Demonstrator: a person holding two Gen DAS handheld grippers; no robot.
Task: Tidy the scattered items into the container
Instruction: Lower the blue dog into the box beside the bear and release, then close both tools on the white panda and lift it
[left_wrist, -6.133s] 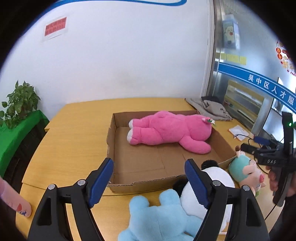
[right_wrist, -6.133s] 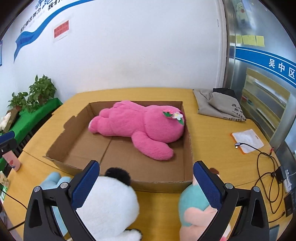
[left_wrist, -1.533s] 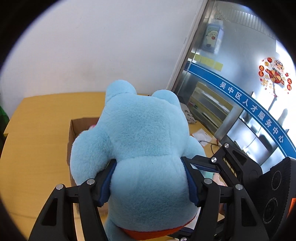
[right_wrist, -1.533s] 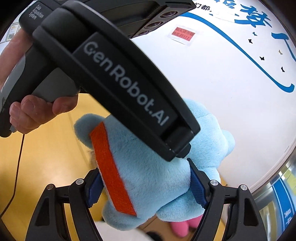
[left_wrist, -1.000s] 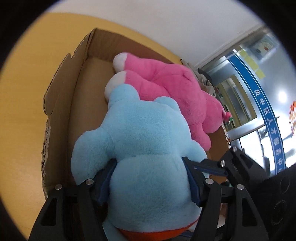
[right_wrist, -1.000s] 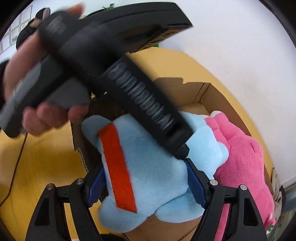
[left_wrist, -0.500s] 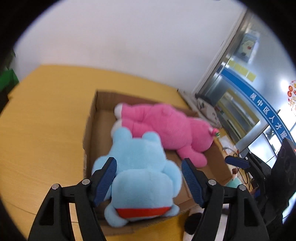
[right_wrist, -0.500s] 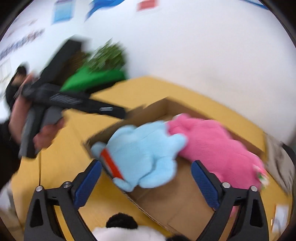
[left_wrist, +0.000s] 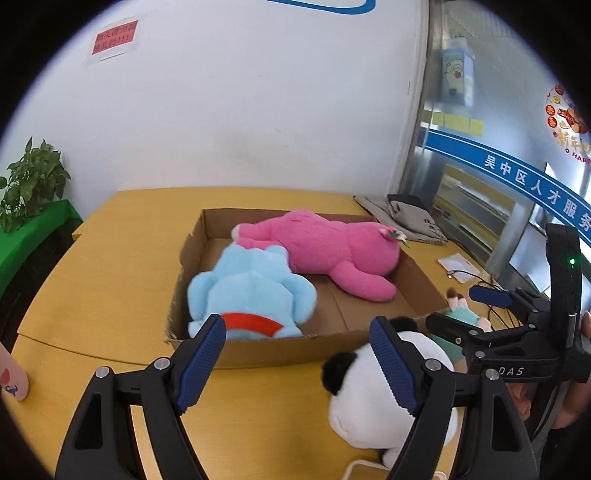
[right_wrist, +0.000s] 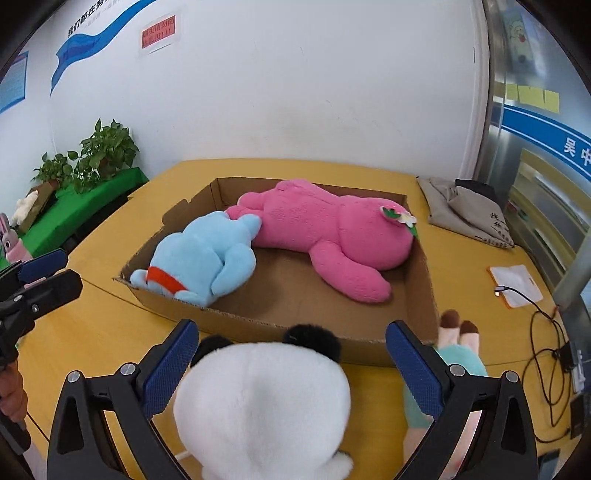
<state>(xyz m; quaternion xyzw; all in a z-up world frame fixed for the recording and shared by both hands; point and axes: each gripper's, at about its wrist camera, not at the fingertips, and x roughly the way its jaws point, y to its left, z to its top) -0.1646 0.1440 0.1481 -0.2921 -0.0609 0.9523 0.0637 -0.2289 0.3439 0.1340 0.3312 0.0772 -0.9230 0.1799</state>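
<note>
A shallow cardboard box (left_wrist: 332, 341) (right_wrist: 424, 280) on the yellow table holds a pink plush (left_wrist: 325, 251) (right_wrist: 332, 229) and a light blue plush (left_wrist: 251, 291) (right_wrist: 207, 258) with a red collar. My left gripper (left_wrist: 299, 362) is open and empty in front of the box's near wall. My right gripper (right_wrist: 291, 365) is open, its fingers on either side of a white panda plush (right_wrist: 262, 410) (left_wrist: 369, 398) that lies on the table before the box. A teal and pink plush (right_wrist: 458, 362) (left_wrist: 461, 314) lies to the panda's right.
A grey folded bag (right_wrist: 465, 210) and a white pad with cables (right_wrist: 517, 284) lie at the right of the table. Potted plants on a green-covered stand (right_wrist: 92, 162) are at the left. A white wall is behind the table.
Both grippers have let go of the blue plush, which now lies in the box's left side. Both have pulled back; the right one now stands over the panda.
</note>
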